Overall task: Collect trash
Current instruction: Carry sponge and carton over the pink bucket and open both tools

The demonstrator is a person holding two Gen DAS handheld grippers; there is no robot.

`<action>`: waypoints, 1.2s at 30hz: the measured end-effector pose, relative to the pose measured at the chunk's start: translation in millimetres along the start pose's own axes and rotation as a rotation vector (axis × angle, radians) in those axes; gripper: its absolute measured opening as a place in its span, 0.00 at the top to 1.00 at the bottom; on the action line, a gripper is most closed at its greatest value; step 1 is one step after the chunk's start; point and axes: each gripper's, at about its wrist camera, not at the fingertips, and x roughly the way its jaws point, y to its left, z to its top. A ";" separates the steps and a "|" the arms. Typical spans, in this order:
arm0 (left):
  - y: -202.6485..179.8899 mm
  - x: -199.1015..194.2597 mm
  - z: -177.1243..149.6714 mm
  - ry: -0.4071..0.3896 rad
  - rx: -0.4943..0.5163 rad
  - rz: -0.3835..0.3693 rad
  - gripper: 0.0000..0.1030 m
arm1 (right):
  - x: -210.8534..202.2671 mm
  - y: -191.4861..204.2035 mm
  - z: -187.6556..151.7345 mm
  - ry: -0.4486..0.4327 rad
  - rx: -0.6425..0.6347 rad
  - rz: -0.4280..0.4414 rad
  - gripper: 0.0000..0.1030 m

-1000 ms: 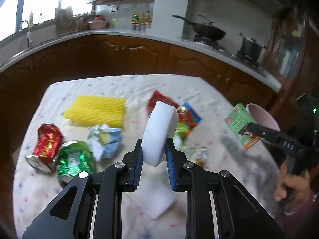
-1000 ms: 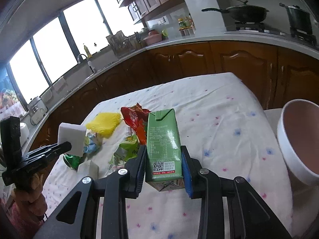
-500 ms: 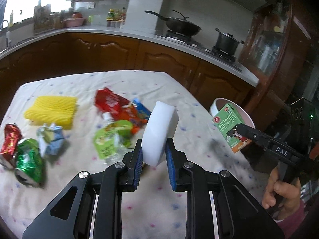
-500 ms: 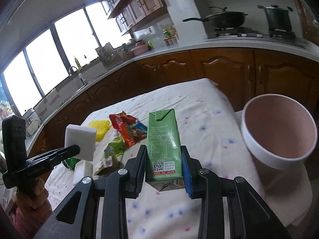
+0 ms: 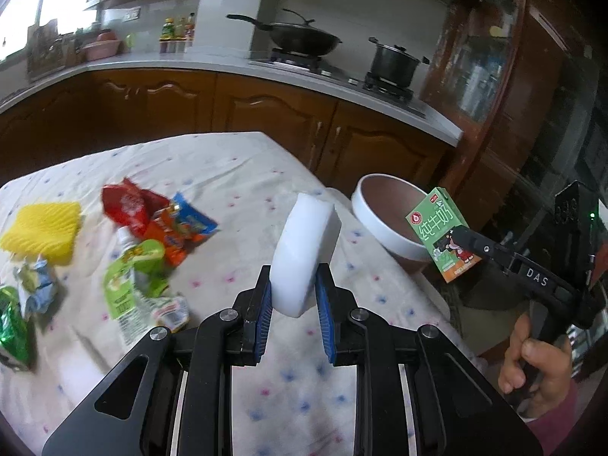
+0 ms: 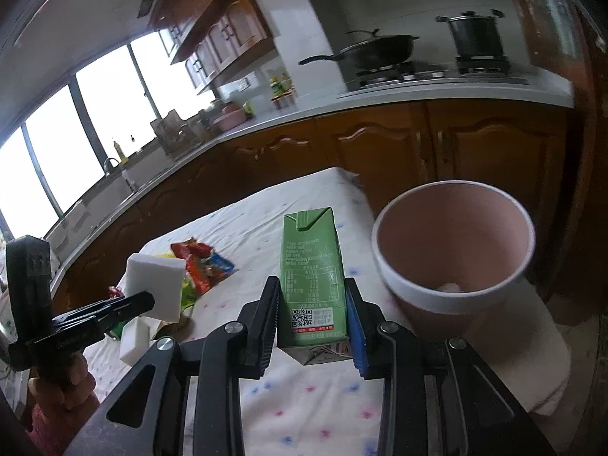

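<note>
Left gripper (image 5: pixel 293 296) pinching white sponge (image 5: pixel 307 250), right gripper (image 6: pixel 312 311) clamping milk carton (image 6: pixel 312 277), dotted tablecloth (image 5: pixel 235 174), wooden kitchen cabinets (image 5: pixel 273 114)

A table draped in a white cloth with small pink and blue flecks (image 5: pixel 235 174) carries the litter. In the left wrist view, a yellow foam net (image 5: pixel 40 230) lies at nine o'clock, a red snack wrapper (image 5: pixel 131 205) and an orange-blue packet (image 5: pixel 182 226) at ten o'clock, a green pouch (image 5: pixel 133 277) toward eight o'clock, with a crumpled pale wrapper (image 5: pixel 36 285) and a crushed green can (image 5: pixel 11 326) at the left edge.
</note>
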 end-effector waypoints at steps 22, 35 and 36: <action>-81.9 47.5 45.0 -0.007 0.099 -0.117 0.80 | -30.6 -77.1 20.3 -0.095 0.117 -0.101 0.68; -134.2 129.3 81.2 0.071 0.141 -0.146 0.79 | -7.9 -116.3 42.5 -0.079 0.160 -0.151 0.68; -136.9 135.5 82.0 0.078 0.143 -0.141 0.79 | -4.5 -118.5 43.6 -0.073 0.160 -0.153 0.68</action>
